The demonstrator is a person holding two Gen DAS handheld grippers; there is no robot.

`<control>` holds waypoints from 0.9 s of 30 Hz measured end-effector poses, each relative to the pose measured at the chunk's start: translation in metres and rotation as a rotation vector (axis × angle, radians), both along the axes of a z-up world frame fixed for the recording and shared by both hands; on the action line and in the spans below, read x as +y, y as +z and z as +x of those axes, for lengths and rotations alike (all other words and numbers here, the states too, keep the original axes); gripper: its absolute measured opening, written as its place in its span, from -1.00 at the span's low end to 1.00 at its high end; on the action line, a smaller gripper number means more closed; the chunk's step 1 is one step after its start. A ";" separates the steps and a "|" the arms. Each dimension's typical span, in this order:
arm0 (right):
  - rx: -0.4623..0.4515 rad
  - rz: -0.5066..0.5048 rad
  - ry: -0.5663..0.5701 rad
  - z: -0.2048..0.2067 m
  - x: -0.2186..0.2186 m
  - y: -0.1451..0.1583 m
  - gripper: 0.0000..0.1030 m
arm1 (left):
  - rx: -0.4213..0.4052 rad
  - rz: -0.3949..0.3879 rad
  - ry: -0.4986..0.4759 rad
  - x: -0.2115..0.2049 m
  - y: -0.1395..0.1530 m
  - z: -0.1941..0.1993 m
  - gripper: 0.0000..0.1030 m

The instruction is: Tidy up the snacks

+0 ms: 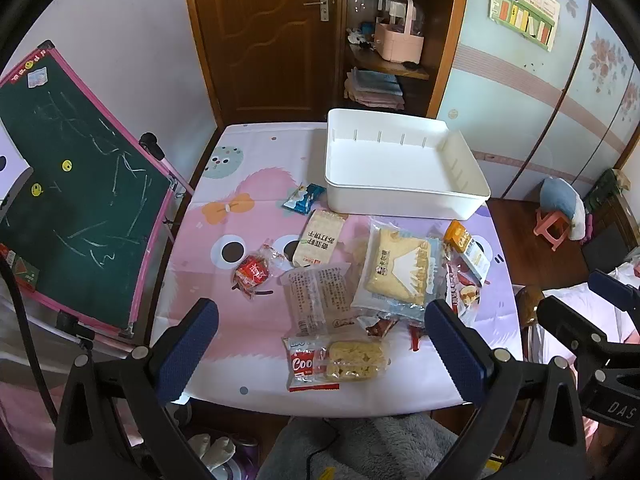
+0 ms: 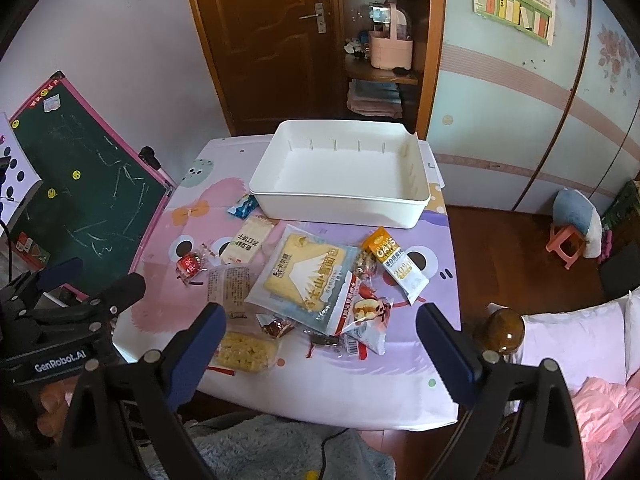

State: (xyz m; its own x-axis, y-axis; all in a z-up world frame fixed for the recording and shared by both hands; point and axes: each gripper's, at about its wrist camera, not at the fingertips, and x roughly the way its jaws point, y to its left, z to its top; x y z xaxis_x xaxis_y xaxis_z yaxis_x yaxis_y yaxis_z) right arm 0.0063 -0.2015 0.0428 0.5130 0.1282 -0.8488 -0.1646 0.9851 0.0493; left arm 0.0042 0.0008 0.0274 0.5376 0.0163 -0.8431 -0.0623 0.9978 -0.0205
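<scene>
A white plastic bin [image 1: 404, 196] [image 2: 340, 202] stands empty at the far side of the table. In front of it lie several snack packets: a large bread bag [image 1: 400, 276] [image 2: 304, 276], an orange oats pack [image 1: 468, 246] [image 2: 396, 266], a cracker sleeve [image 1: 318, 238] [image 2: 248, 240], a small blue packet [image 1: 302, 198] [image 2: 242, 205], a red candy [image 1: 250, 272] [image 2: 190, 264] and a yellow puffed bar [image 1: 354, 360] [image 2: 244, 352]. My left gripper [image 1: 320, 356] hovers open over the near table edge. My right gripper [image 2: 320, 360] is open too, holding nothing.
The table wears a pink and lilac cartoon cloth [image 1: 240, 320] [image 2: 340, 384]. A green chalkboard [image 1: 76, 196] [image 2: 84, 184] leans at the left. Beyond are a wooden door [image 1: 264, 36], a shelf and a wardrobe. A pink stool [image 2: 566, 244] and bedding [image 2: 592, 344] are on the right.
</scene>
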 end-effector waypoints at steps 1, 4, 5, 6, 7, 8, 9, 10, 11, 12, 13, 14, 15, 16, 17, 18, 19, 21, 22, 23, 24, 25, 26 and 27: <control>-0.003 -0.002 0.002 0.000 0.000 0.001 0.87 | -0.004 0.000 0.001 -0.001 0.001 0.000 0.99; -0.008 -0.007 0.005 -0.001 0.000 0.003 0.87 | -0.013 0.003 0.003 -0.003 0.004 -0.001 0.99; -0.009 -0.009 0.007 -0.001 0.000 0.004 0.87 | -0.017 0.003 0.004 -0.003 0.005 -0.002 0.99; -0.010 -0.010 0.007 -0.001 0.000 0.005 0.87 | -0.020 0.003 0.006 -0.004 0.007 -0.002 0.99; -0.011 -0.008 0.007 -0.002 -0.001 0.005 0.87 | -0.023 0.003 0.008 -0.004 0.008 -0.004 0.99; -0.011 -0.007 0.008 -0.002 -0.001 0.005 0.87 | -0.026 0.004 0.009 -0.004 0.009 -0.004 0.99; -0.014 -0.006 0.009 -0.002 -0.001 0.006 0.87 | -0.028 0.005 0.010 -0.005 0.010 -0.006 0.99; -0.016 -0.005 0.010 -0.003 -0.001 0.007 0.87 | -0.031 0.006 0.011 -0.005 0.011 -0.007 0.99; -0.018 -0.006 0.013 -0.003 -0.001 0.008 0.87 | -0.033 0.007 0.012 -0.006 0.012 -0.009 0.99; -0.020 -0.008 0.016 -0.004 -0.001 0.009 0.87 | -0.036 0.007 0.015 -0.007 0.013 -0.010 0.99; -0.020 -0.011 0.019 -0.005 -0.001 0.010 0.87 | -0.039 0.008 0.017 -0.007 0.014 -0.011 0.99; -0.021 -0.013 0.023 -0.005 0.000 0.010 0.87 | -0.043 0.009 0.019 -0.008 0.015 -0.013 0.99; -0.020 -0.011 0.028 -0.006 0.000 0.011 0.87 | -0.046 0.011 0.020 -0.009 0.016 -0.015 0.99; -0.019 -0.010 0.032 -0.006 0.000 0.011 0.87 | -0.048 0.013 0.021 -0.009 0.016 -0.016 0.99; -0.018 -0.010 0.035 -0.007 0.000 0.011 0.87 | -0.052 0.016 0.022 -0.010 0.017 -0.019 0.99; -0.016 -0.013 0.038 -0.008 0.000 0.010 0.87 | -0.054 0.017 0.023 -0.010 0.018 -0.020 0.99; -0.014 -0.012 0.042 -0.009 0.001 0.010 0.87 | -0.057 0.018 0.024 -0.010 0.018 -0.022 0.99; -0.014 -0.008 0.051 -0.013 0.001 0.010 0.87 | -0.061 0.019 0.028 -0.010 0.019 -0.025 0.99; -0.016 -0.009 0.055 -0.013 0.001 0.011 0.87 | -0.062 0.019 0.030 -0.011 0.020 -0.027 0.99; -0.020 -0.010 0.059 -0.015 0.002 0.011 0.87 | -0.062 0.019 0.031 -0.011 0.020 -0.028 0.99; -0.024 -0.013 0.063 -0.017 0.002 0.012 0.87 | -0.061 0.020 0.032 -0.012 0.020 -0.029 0.99; -0.027 -0.014 0.067 -0.018 0.002 0.013 0.87 | -0.062 0.019 0.033 -0.012 0.020 -0.031 0.99; -0.030 -0.014 0.071 -0.019 0.002 0.013 0.87 | -0.062 0.019 0.032 -0.012 0.020 -0.031 0.99; -0.031 -0.016 0.075 -0.021 0.003 0.013 0.87 | -0.061 0.020 0.032 -0.013 0.020 -0.032 0.99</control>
